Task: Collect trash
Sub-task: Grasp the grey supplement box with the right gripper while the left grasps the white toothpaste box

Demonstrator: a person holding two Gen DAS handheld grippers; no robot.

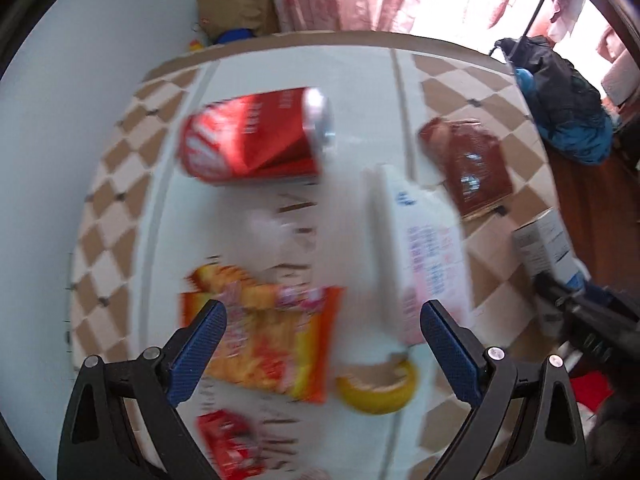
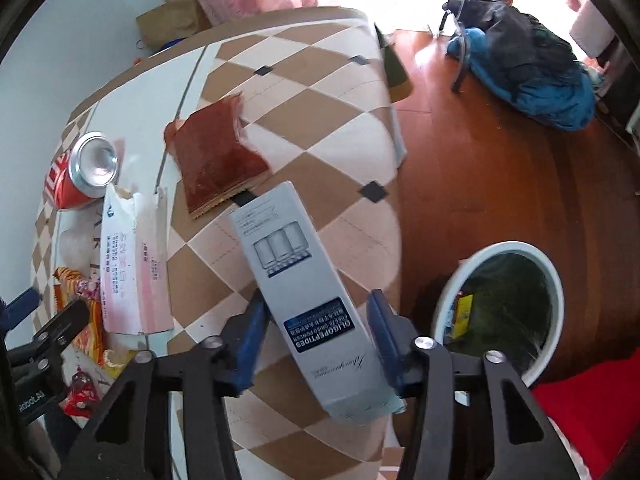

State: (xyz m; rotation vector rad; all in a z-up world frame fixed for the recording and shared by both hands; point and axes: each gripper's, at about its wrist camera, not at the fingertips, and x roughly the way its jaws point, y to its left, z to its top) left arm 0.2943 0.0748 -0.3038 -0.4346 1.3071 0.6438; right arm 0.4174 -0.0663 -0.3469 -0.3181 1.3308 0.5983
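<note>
My right gripper (image 2: 318, 330) is shut on a grey carton box (image 2: 308, 280) and holds it above the table edge; the box also shows in the left wrist view (image 1: 546, 242). My left gripper (image 1: 322, 314) is open and empty above an orange snack bag (image 1: 264, 340). On the table lie a red soda can (image 1: 256, 136), a white paper packet (image 1: 424, 248), a brown wrapper (image 1: 468, 164), a yellow peel (image 1: 380, 386) and a small red wrapper (image 1: 228, 444). The can (image 2: 82, 172), packet (image 2: 130, 256) and brown wrapper (image 2: 218, 152) show in the right wrist view.
A white-rimmed trash bin (image 2: 502, 308) with a dark liner stands on the wooden floor to the right of the table (image 2: 320, 92). A chair heaped with dark and blue clothes (image 2: 524, 68) stands farther back. A brown paper bag (image 1: 236, 10) is behind the table.
</note>
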